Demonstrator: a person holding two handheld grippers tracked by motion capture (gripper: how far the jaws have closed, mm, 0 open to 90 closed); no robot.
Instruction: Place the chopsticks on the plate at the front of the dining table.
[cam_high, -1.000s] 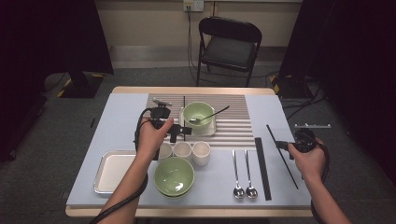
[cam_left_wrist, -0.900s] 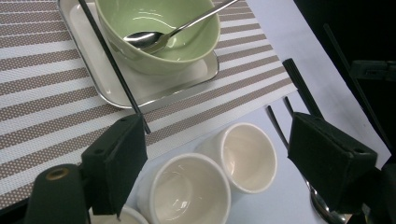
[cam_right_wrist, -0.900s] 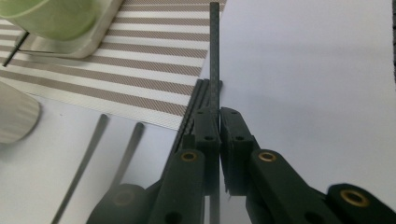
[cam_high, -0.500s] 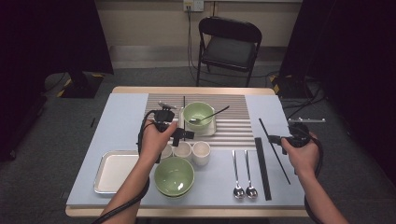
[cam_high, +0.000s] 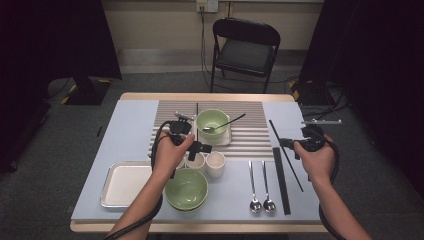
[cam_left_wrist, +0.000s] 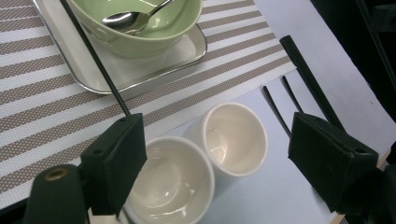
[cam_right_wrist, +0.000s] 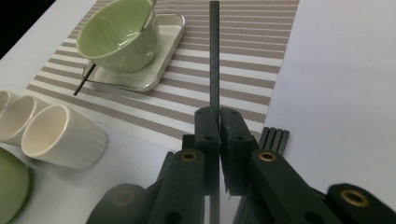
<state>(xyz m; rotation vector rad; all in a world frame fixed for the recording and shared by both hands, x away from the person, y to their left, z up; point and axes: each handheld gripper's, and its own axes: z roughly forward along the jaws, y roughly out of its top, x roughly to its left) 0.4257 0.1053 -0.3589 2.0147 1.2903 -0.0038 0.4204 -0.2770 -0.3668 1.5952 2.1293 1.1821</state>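
Chopstick (cam_right_wrist: 214, 56), a thin black one, is clamped between the two jaws of the right gripper (cam_right_wrist: 218, 122), which are pressed together on it. It points straight ahead in the right gripper view, over the striped placemat (cam_right_wrist: 261, 70). In the high view the same chopstick (cam_high: 286, 155) runs diagonally beside the right edge of the placemat (cam_high: 250, 145), and the right gripper (cam_high: 289, 143) holds it near the middle.

Close to this gripper, a bundle of black sticks (cam_right_wrist: 274, 136) lies flat on the light blue table cover (cam_right_wrist: 345, 79); in the high view it is the dark strip (cam_high: 280, 180) just right of two metal spoons (cam_high: 261, 187).

The left gripper (cam_left_wrist: 219, 154) has its jaws wide open and holds nothing. It hovers above two white cups (cam_left_wrist: 205, 158) which stand touching each other, just off the placemat. Between the two grippers stand these cups (cam_high: 209, 162) and a large green bowl (cam_high: 186, 188) near the table edge.

Farther back, a smaller green bowl (cam_high: 212, 122) with a spoon (cam_high: 223, 125) inside stands on a small metal tray (cam_left_wrist: 140, 70). Another black chopstick (cam_left_wrist: 93, 56) lies beside this tray, and its end comes very near to the left jaw in the left gripper view. An empty metal tray (cam_high: 122, 183) lies at the left of the large bowl. A folding chair (cam_high: 243, 47) stands behind the table.
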